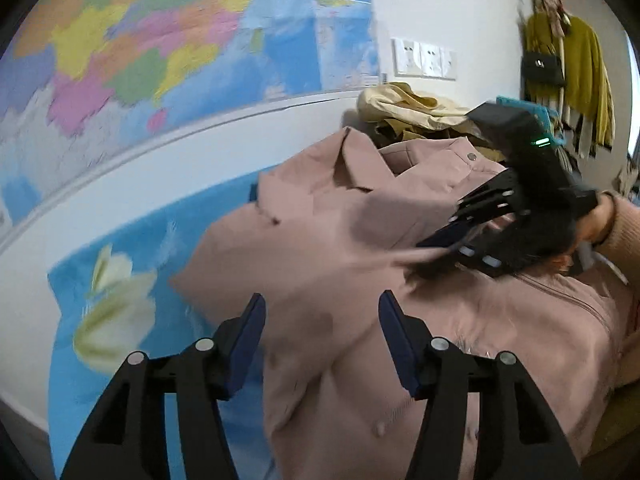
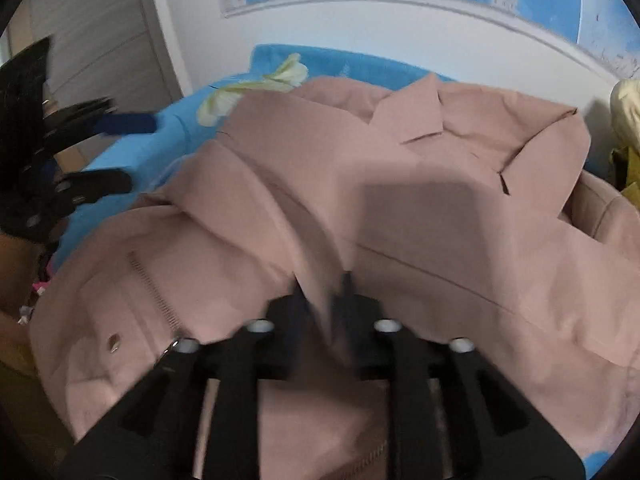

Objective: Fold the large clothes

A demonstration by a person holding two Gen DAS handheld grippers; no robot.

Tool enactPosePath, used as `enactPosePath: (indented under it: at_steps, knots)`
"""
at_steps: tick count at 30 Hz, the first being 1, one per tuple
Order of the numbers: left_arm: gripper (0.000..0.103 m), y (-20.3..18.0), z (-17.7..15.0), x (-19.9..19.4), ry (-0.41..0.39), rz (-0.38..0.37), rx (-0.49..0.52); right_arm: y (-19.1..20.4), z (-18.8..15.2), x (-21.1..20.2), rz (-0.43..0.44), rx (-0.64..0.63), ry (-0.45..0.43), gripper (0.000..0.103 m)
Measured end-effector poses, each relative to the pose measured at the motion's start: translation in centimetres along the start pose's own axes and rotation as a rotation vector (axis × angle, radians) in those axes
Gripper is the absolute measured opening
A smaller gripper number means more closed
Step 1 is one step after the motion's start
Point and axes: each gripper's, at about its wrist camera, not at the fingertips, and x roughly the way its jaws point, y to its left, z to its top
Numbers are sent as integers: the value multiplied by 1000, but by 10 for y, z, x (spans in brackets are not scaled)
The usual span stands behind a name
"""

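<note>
While the pink coat (image 2: 400,200) lies spread over the blue blanket (image 1: 132,248), collar toward the wall, the right gripper (image 2: 324,292) has its two fingers drawn close together on a raised fold of the coat's cloth, which passes up between the fingers and is blurred there. In the left wrist view that same gripper (image 1: 452,246) sits over the coat's right half with a thin strip of pink fabric running from its tips.

The left gripper (image 1: 322,336) is wide apart, its blue-padded fingers (image 1: 250,340) holding nothing; it hangs above the coat's left edge, where the garment meets the blanket. Whether its tips touch the cloth cannot be told. In the right wrist view it (image 2: 120,152) shows at the far left, over the blanket's edge, also spread.

The coat's zipper (image 2: 156,296) runs along a near-left panel, with a snap (image 2: 114,342) beside it. A pale flower print (image 1: 116,320) marks the blanket. Behind the coat a yellow-beige garment (image 1: 412,108) lies crumpled by the wall, under a world map (image 1: 140,40) and a row of wall sockets (image 1: 424,58).
</note>
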Motion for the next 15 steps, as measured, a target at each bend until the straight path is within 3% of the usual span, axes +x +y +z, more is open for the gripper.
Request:
enactPosePath:
  at_steps: [4, 6, 9, 12, 15]
  knots:
    - [50, 5, 12, 38, 63, -84, -74, -20, -10, -34, -49, 91, -66, 35]
    - [46, 9, 10, 58, 115, -42, -94, -37, -22, -54, -116, 152, -97, 34]
    - [46, 14, 2, 90, 224, 13, -123, -83, -44, -61, -220, 309, -58, 33]
    - [47, 13, 3, 92, 219, 30, -114, -108, -62, -61, -252, 393, -35, 26]
    - [47, 15, 7, 86, 201, 41, -125, -111, -69, -78, -214, 431, -93, 29]
